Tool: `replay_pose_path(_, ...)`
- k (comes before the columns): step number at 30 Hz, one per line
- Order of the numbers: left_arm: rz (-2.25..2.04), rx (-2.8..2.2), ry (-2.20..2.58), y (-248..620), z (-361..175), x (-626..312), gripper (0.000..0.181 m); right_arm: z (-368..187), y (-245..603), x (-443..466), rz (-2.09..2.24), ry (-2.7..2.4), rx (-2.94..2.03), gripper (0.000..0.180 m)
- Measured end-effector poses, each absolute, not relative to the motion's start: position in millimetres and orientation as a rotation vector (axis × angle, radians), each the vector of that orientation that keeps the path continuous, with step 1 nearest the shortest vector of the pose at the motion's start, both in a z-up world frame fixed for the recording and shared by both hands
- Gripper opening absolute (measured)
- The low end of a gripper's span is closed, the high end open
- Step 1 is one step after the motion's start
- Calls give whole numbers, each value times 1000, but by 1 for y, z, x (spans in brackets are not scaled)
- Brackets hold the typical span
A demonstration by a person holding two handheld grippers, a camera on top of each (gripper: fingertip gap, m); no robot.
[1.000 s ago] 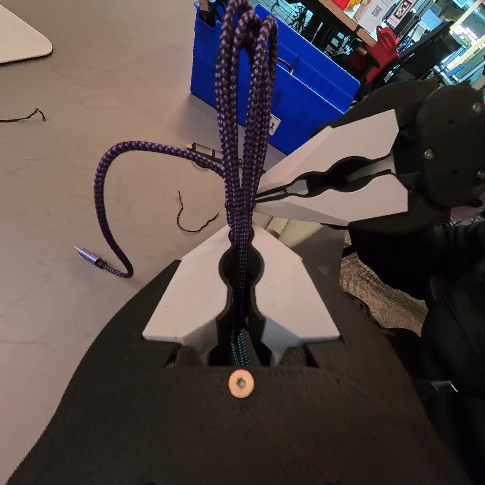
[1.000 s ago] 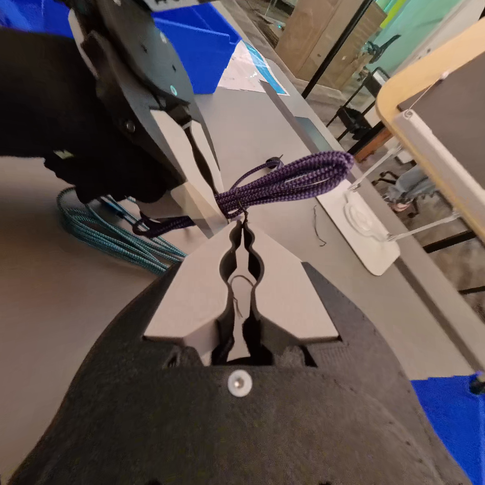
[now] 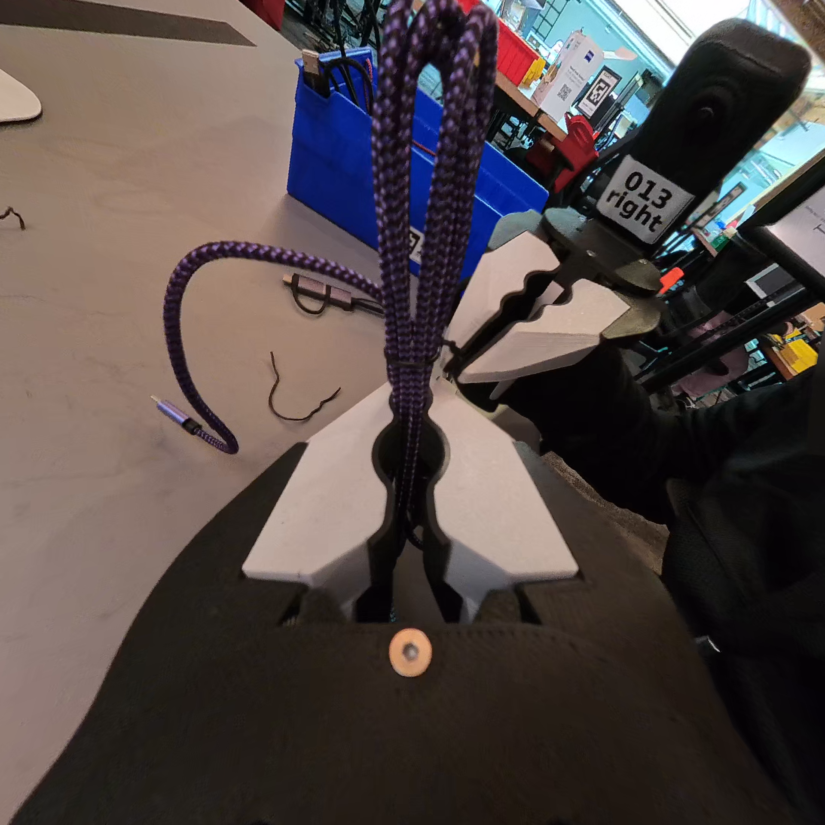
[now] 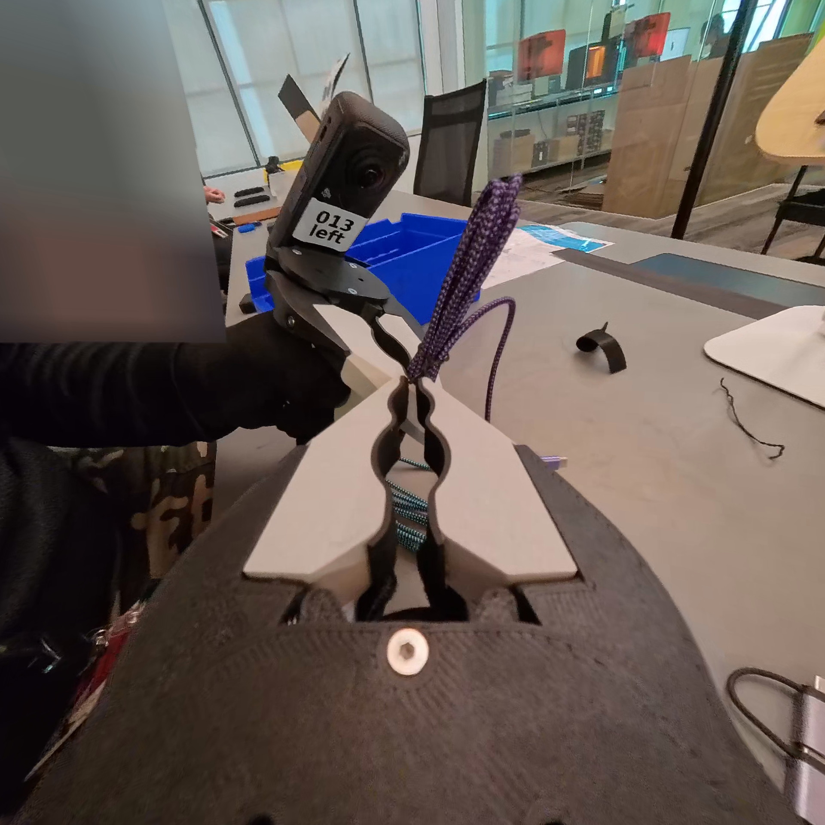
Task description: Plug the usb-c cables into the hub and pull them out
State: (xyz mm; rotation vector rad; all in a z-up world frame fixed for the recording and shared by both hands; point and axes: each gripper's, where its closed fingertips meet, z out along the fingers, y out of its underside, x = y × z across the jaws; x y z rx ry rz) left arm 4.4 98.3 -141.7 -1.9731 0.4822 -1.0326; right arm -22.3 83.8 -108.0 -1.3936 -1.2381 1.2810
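Note:
My left gripper (image 3: 410, 397) is shut on a purple braided USB-C cable bundle (image 3: 428, 187) and holds it upright above the grey table (image 3: 111, 312). A thin black tie (image 3: 410, 364) binds the bundle just above the fingertips. My right gripper (image 3: 451, 359) comes in from the right, shut on the tie's end. One loose cable end curves left and down to a purple plug (image 3: 172, 410). A grey hub (image 3: 319, 285) lies on the table behind. In the right wrist view, my right gripper (image 4: 410, 385) pinches the tie at the base of the bundle (image 4: 473, 259).
A blue bin (image 3: 335, 156) with cables stands behind the hub. A loose black tie (image 3: 290, 399) lies on the table. The right wrist view shows a teal cable (image 4: 408, 513) below the fingers, a black strap loop (image 4: 600, 350), a white base plate (image 4: 777, 352) and a grey metal device (image 4: 808, 736). Both grippers' tips are close together, under 4 cm apart.
Both grippers have tilted and risen together, so the bundle now stands more upright in the right wrist view. Both grips are unchanged.

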Motion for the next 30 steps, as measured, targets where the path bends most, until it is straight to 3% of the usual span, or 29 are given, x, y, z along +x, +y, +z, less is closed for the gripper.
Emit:
replay_pose_path(9, -1105, -1951, 489, 95, -139, 8, 0, -110, 82, -23, 1244, -1291, -1374, 0)
replay_pose_path(25, -1130, -1954, 637, 80, -136, 22, 0, -118, 108, -16, 701, -1408, -1260, 0)
replay_pose_path(30, -1136, -1948, 601, 82, -137, 17, 0, -107, 100, -12, 995, -1351, -1296, 0)
